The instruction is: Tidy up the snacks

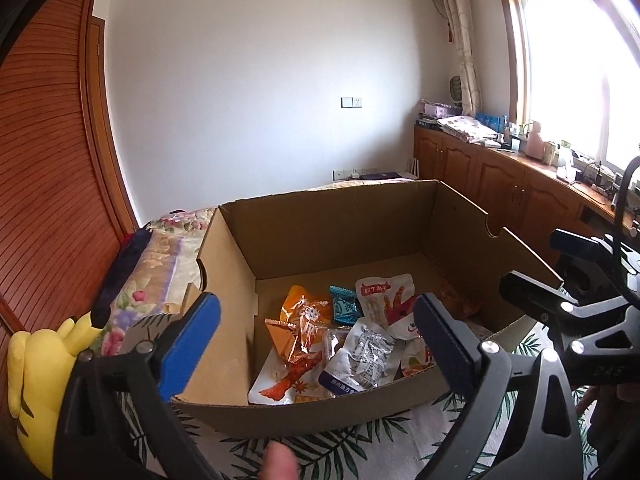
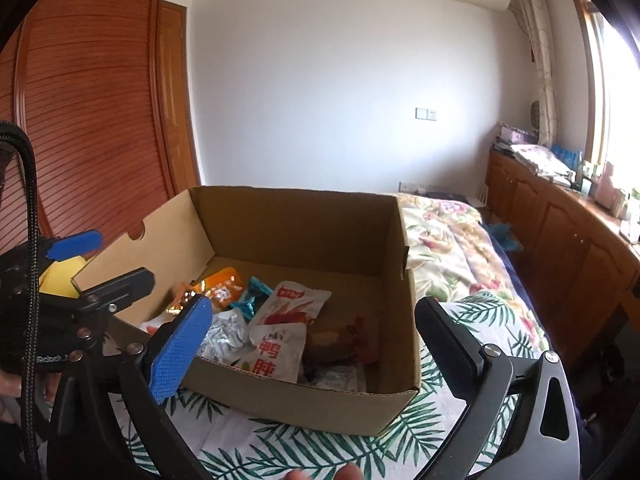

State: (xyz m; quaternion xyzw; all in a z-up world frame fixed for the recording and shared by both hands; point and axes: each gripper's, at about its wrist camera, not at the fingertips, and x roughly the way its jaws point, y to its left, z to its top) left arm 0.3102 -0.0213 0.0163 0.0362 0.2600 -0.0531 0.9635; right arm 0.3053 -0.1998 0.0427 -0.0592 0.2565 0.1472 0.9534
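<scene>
Open brown cardboard box [image 2: 304, 396] resting on a bed's leaf-patterned cover [image 2: 280, 452], holding loose snack packets. Left claw [image 1: 316, 344] and right claw [image 2: 314, 344] both hang spread wide at the box's near edge, gripping nothing. Legible print: white pouch with large red characters "鸭肫" [image 2: 274, 354]; silver foil packet with a blue base band [image 1: 362, 360], its print too small to read. A yellow plush toy [image 1: 36, 376] lies left of the box.
</scene>
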